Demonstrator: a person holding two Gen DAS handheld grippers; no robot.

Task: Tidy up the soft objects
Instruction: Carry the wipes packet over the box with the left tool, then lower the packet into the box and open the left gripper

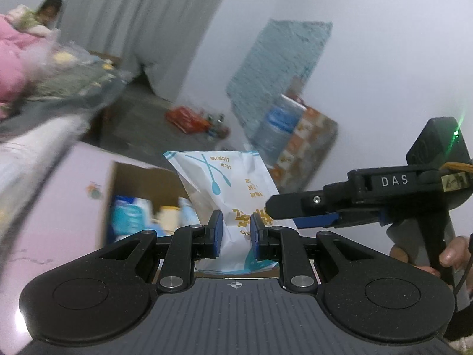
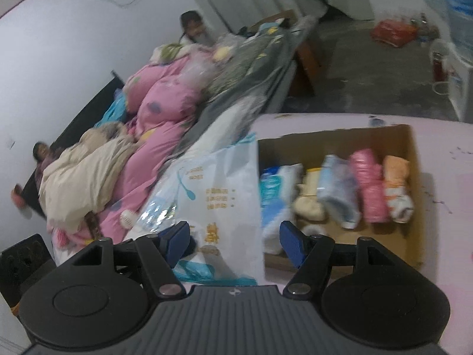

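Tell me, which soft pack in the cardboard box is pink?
The pink rolled pack, second from the right end of the row in the cardboard box, between a pale blue pack and an orange one.

A lived-in bedroom, apparently: a bed [image 2: 230,88] is lying at ten o'clock heaped with pink quilts [image 2: 165,103], grey curtains [image 1: 142,26] hanging beyond, water jug [image 1: 275,127] standing at one o'clock.

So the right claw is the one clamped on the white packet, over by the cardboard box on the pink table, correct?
Not quite: the left claw is clamped on the white packet, as the left wrist view shows. The right claw stands open. The cardboard box on the pink table is right.
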